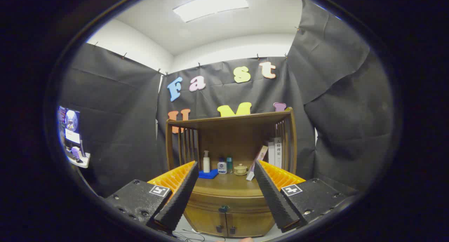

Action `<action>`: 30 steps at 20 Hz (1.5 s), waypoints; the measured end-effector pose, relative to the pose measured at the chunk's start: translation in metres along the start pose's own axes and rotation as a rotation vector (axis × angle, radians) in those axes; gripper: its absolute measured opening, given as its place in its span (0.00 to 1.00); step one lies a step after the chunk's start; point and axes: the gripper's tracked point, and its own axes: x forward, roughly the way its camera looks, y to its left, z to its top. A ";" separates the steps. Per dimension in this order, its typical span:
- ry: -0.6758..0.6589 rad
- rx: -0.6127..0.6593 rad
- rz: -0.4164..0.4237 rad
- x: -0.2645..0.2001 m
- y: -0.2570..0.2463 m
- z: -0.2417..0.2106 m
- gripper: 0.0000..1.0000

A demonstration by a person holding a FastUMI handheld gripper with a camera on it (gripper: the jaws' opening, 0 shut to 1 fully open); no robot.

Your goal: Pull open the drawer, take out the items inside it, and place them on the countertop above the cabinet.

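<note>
Drawer looks stiff, wooden, closed; take its small dark knob. Gripper spread wide, well short of it.

Drawer ends hidden behind fingers; small countertop jar too small to identify.

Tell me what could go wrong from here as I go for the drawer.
1. The tongs stand open and well back from the cabinet; the drawer's knob looks small, so a slightly off approach could slip past it.
2. The countertop already holds a pump bottle, small bottles, a lidded pot, a blue cloth and a leaning box; placing items there could knock one over.
</note>
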 end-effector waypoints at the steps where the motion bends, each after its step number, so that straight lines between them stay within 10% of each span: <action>1: -0.001 0.001 -0.002 0.001 0.000 0.000 1.00; 17: 0.001 -0.014 -0.004 0.017 0.008 -0.030 1.00; 30: 0.204 0.005 -0.053 0.091 0.009 -0.185 1.00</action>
